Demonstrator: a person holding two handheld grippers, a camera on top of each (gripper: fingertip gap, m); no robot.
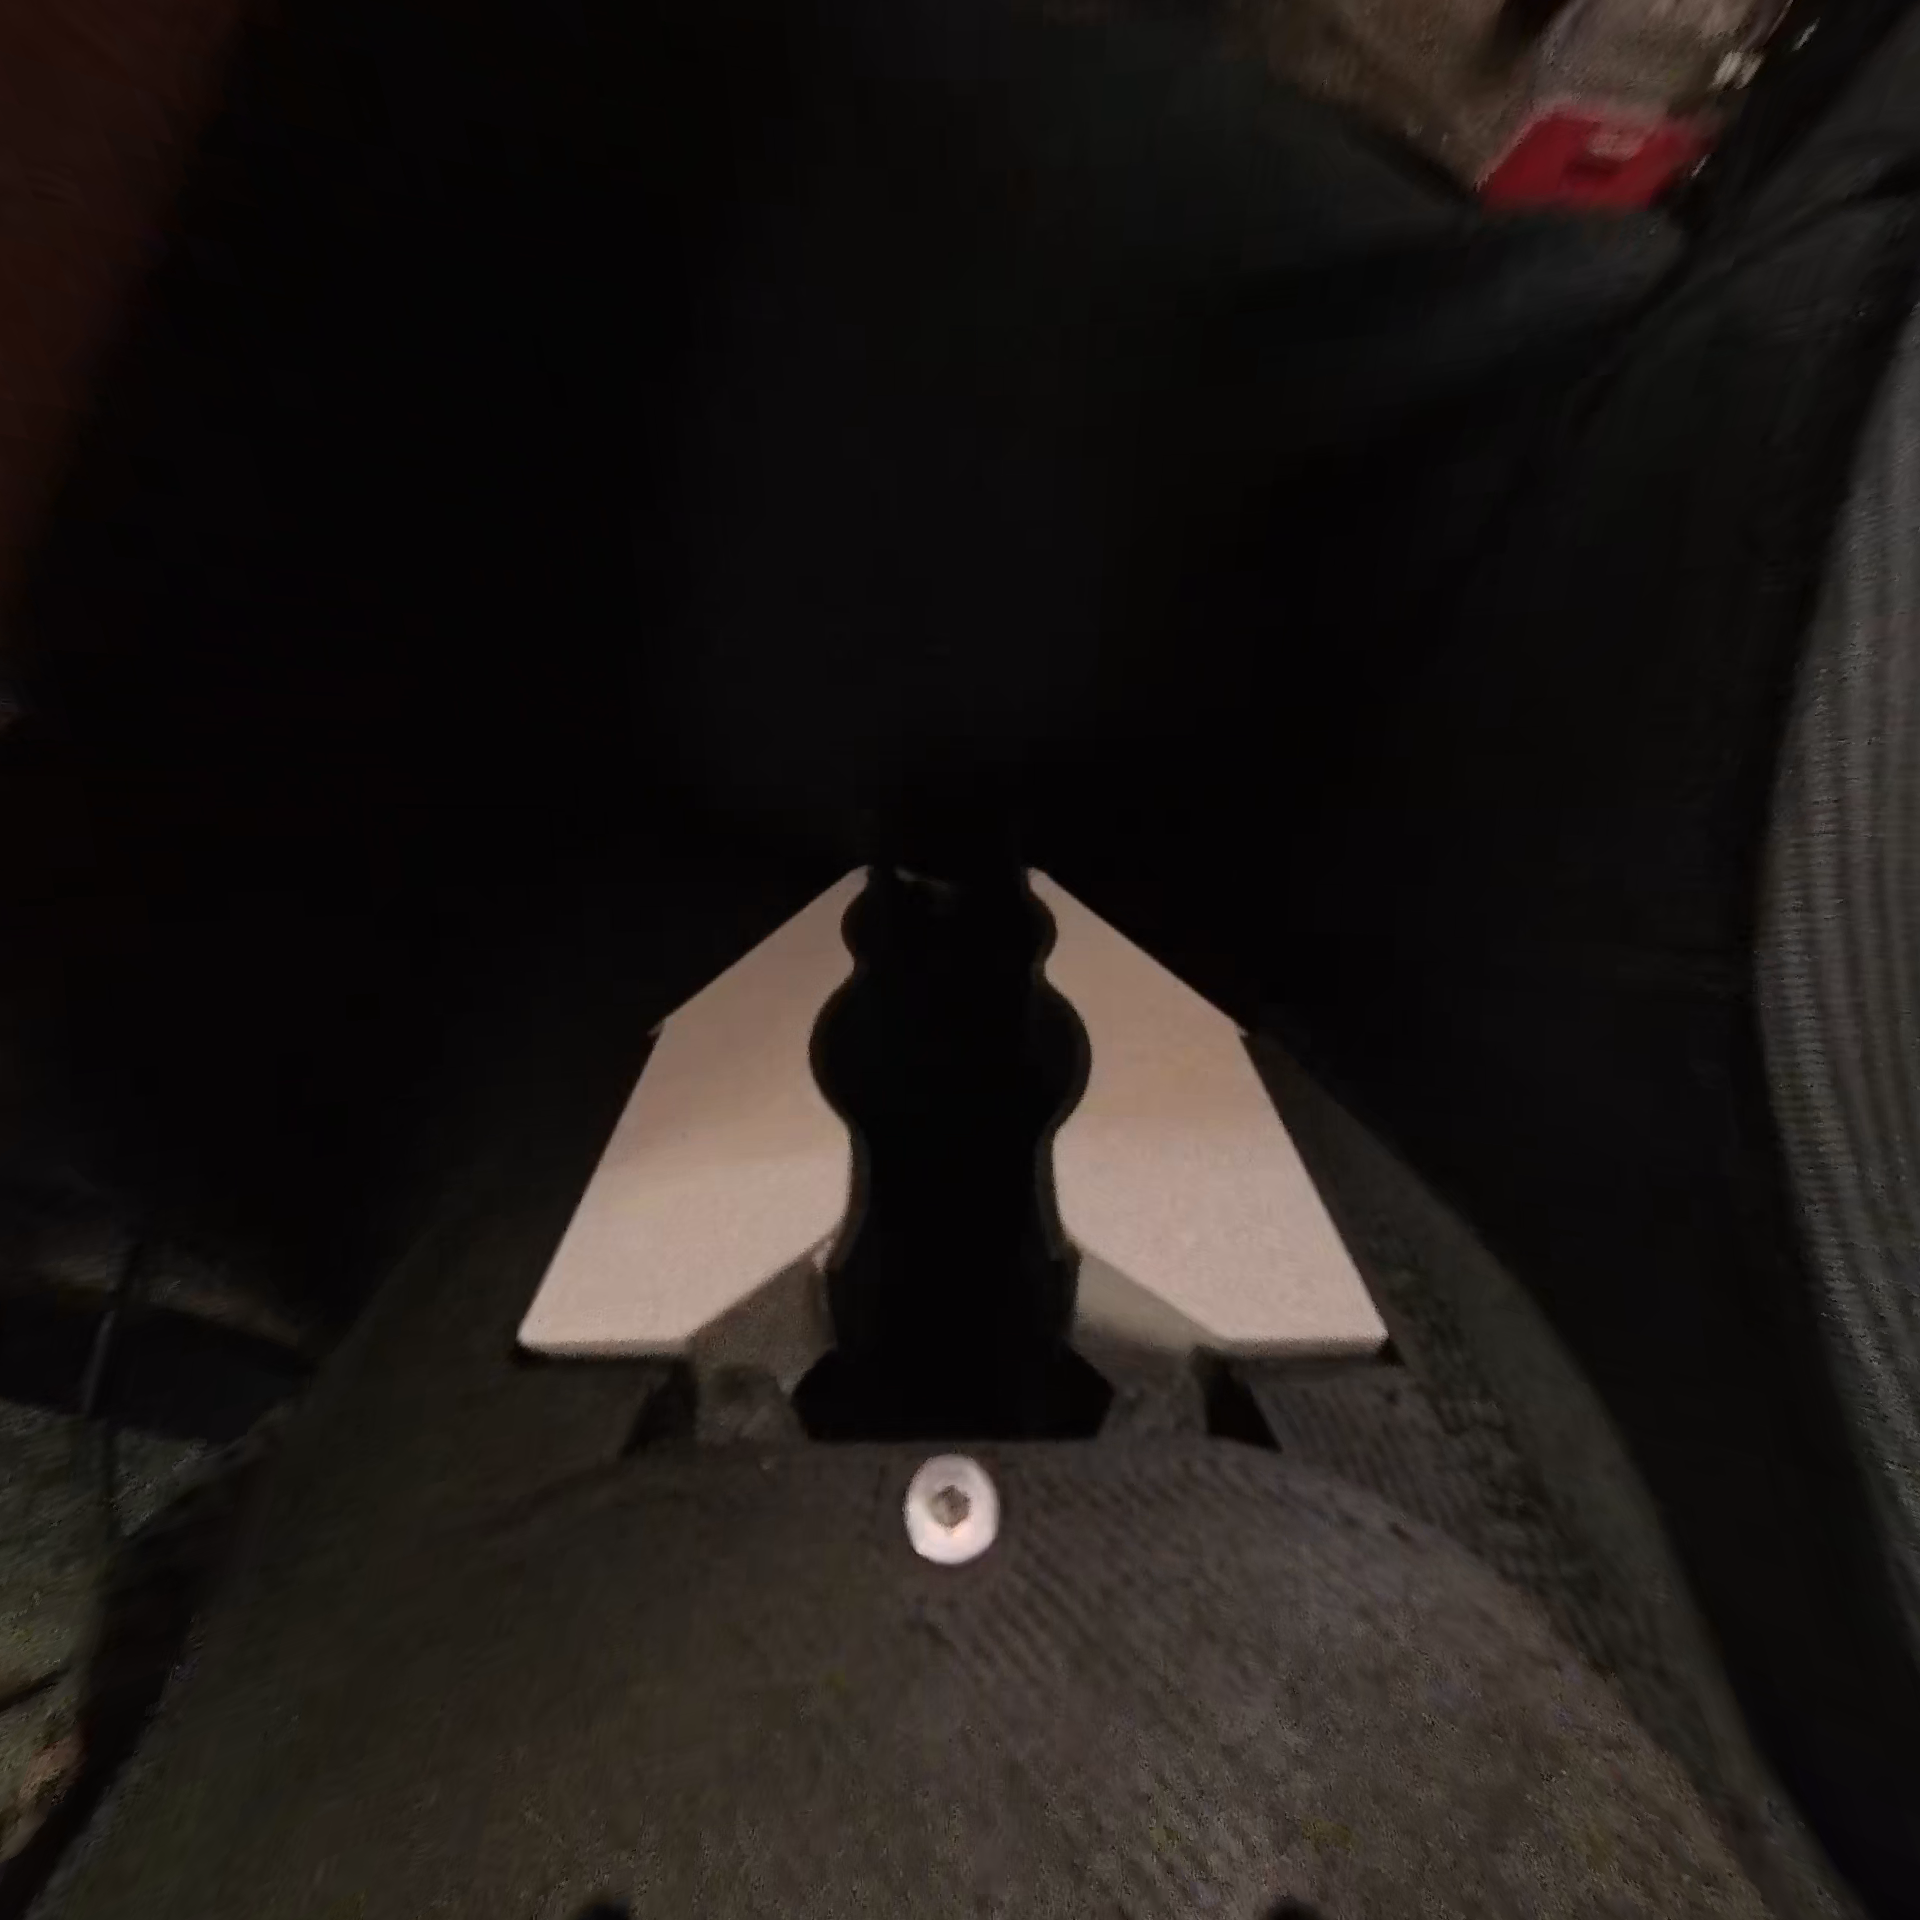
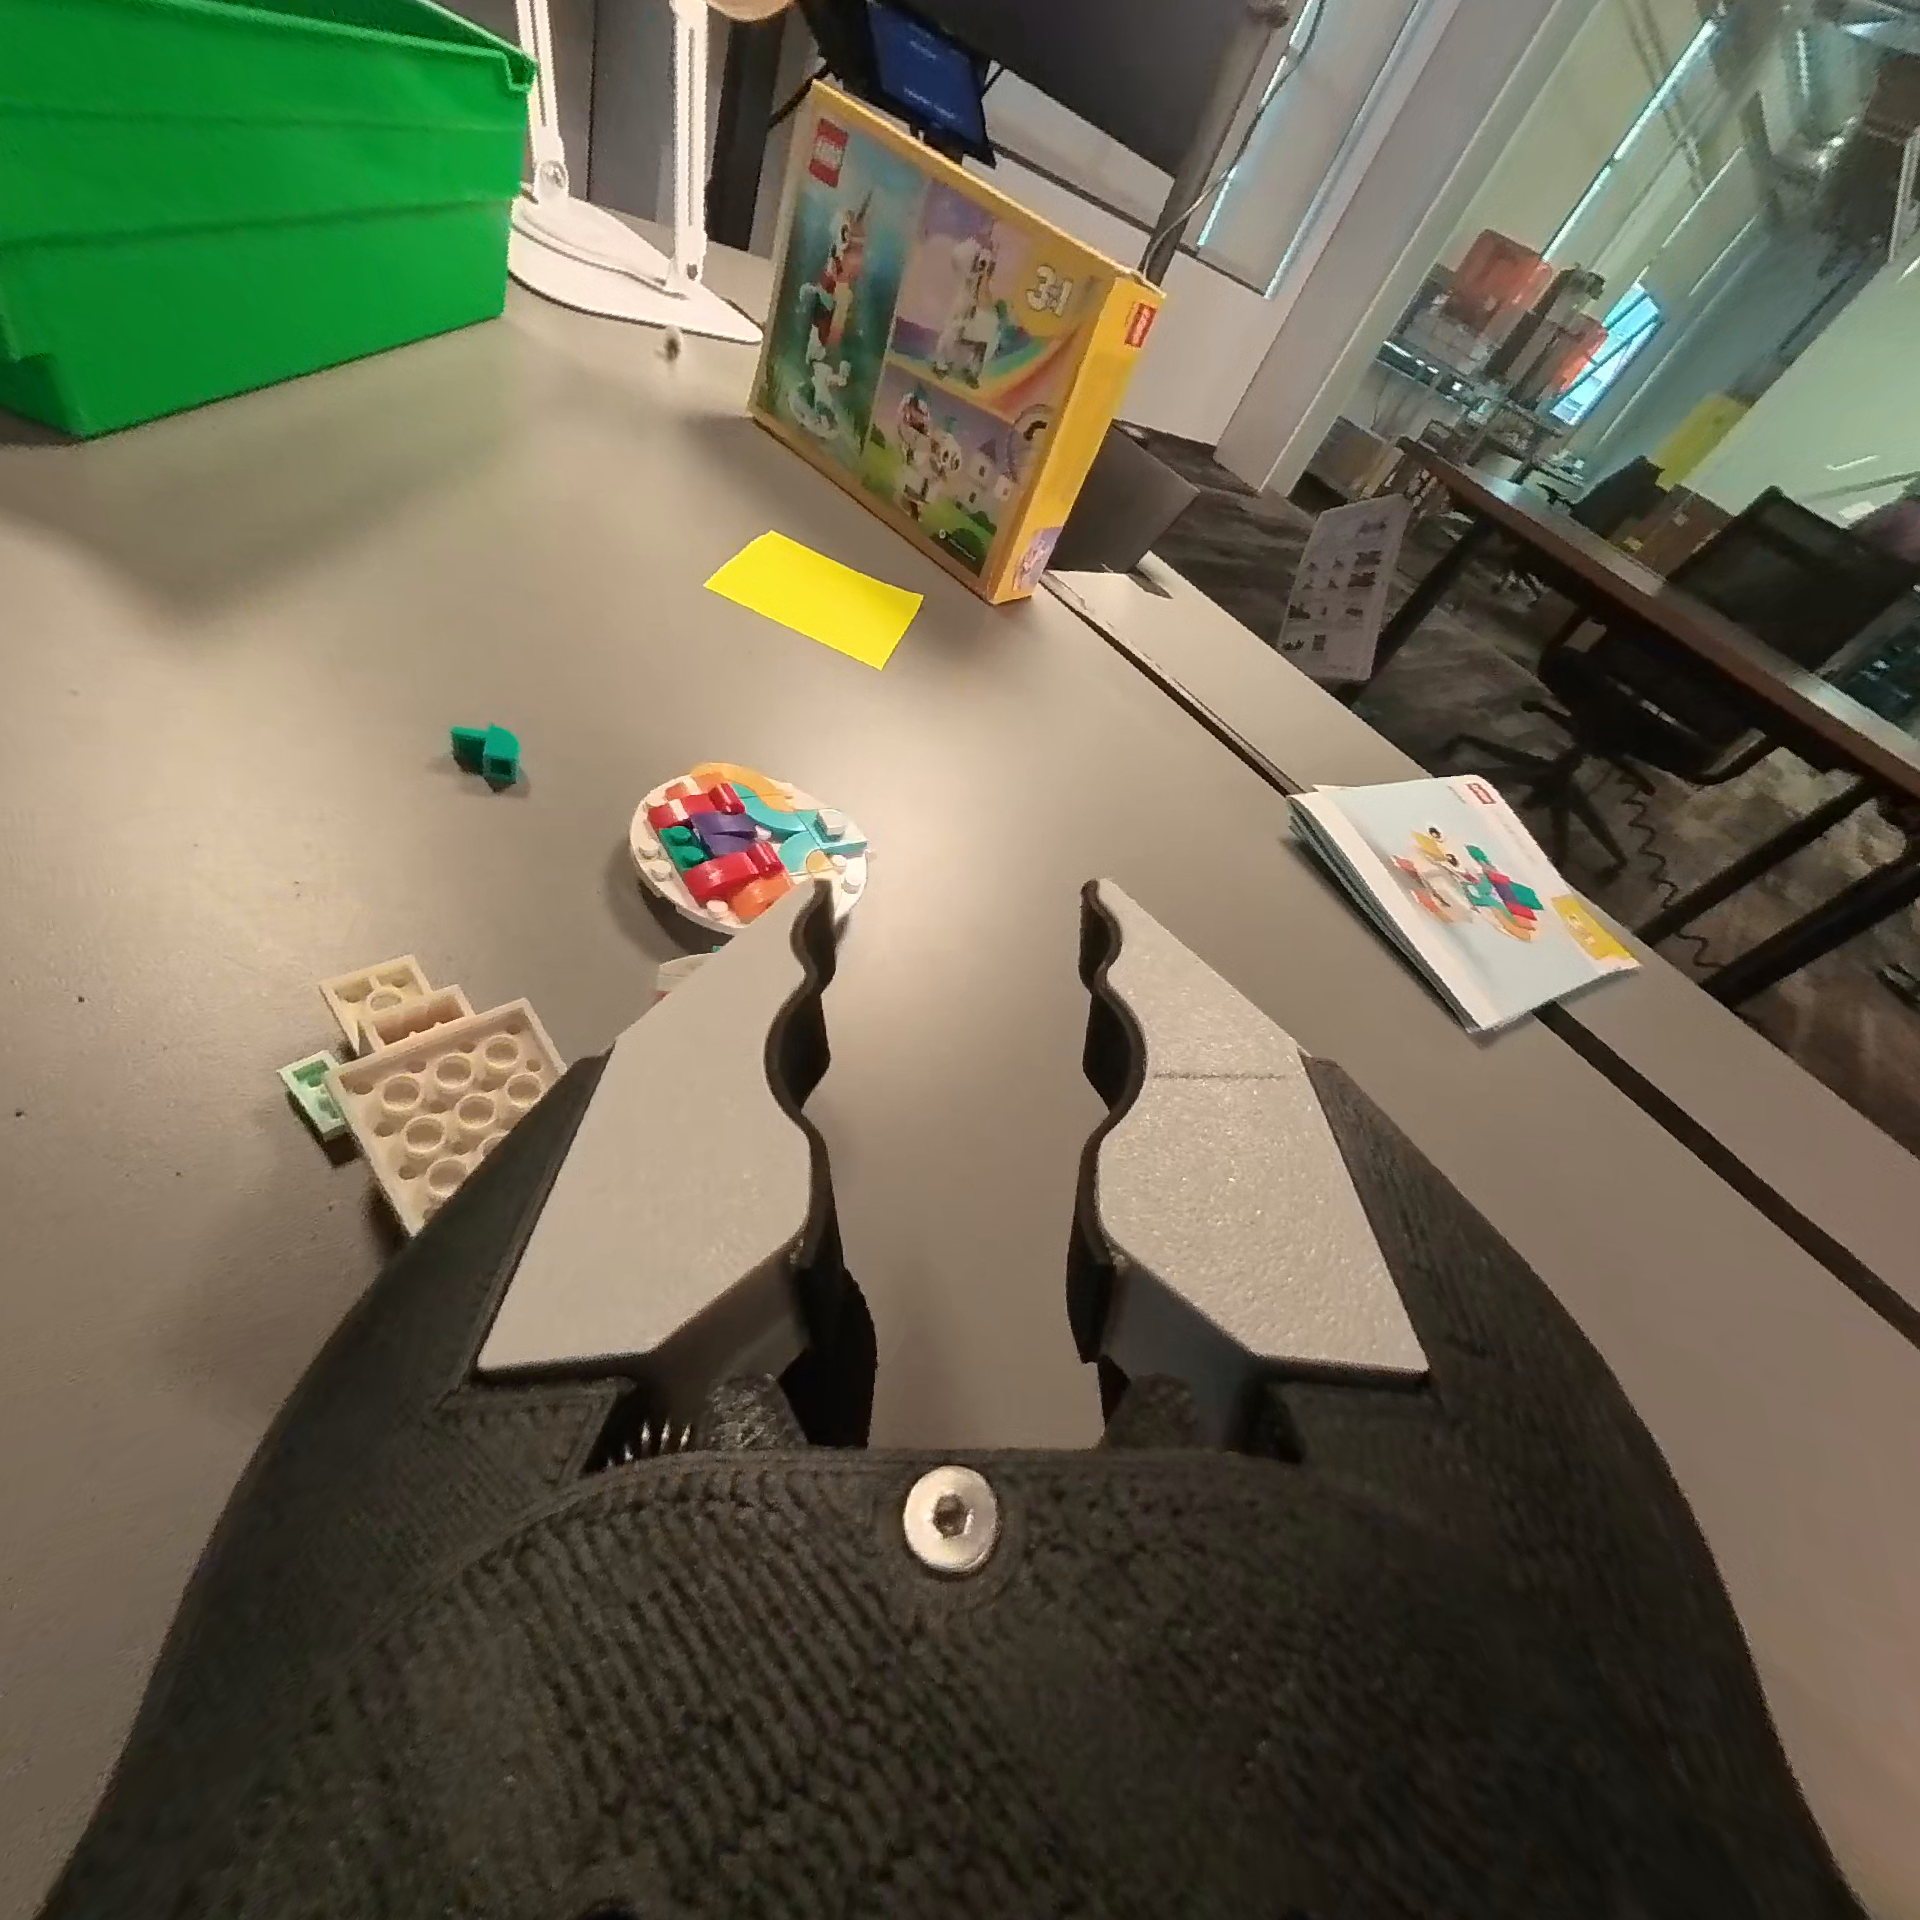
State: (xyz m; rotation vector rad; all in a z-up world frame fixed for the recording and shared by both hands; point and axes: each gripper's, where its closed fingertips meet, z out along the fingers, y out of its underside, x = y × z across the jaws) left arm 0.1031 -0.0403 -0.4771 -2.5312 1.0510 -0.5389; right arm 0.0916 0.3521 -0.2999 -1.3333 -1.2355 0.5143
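Left tongs: the left tongs [image 1: 945, 883] sit in near darkness. Only a narrow, black, wavy gap shows between the two pale fingers [image 1: 707, 1174], and it cannot be told whether anything is caught in it.
Around the left tongs: a ribbed grey surface [image 1: 1849, 935] curves down the right edge, close by. A blurred red thing [image 1: 1579, 156] shows at the far right. Everything else is too dark to make out.
Right tongs: the right tongs [image 2: 956, 904] are spread wide apart with nothing between them, and bare tabletop [image 2: 260, 582] shows through the gap. They hang low over it, pointing away.
Nearest thing: a round white plate of coloured bricks [image 2: 743, 847] lies just beyond the tip of the left finger. The tip overlaps the plate's near edge in the picture, but whether it touches cannot be told.
Near left: a cluster of cream studded plates [image 2: 447, 1101] lies studs down beside the left finger, with a small pale green brick [image 2: 312, 1086] touching its left side.
Further left: a dark green brick piece [image 2: 486, 750] lies alone, apart from the round plate.
Far middle: a yellow paper note [image 2: 814, 594] lies flat, and behind it a toy box [image 2: 935, 343] stands upright on its long edge.
Far left: stacked green bins [image 2: 239, 208] stand on the tabletop.
Right: a booklet [image 2: 1455, 894] lies at the tabletop's right edge, well apart from the tongs.
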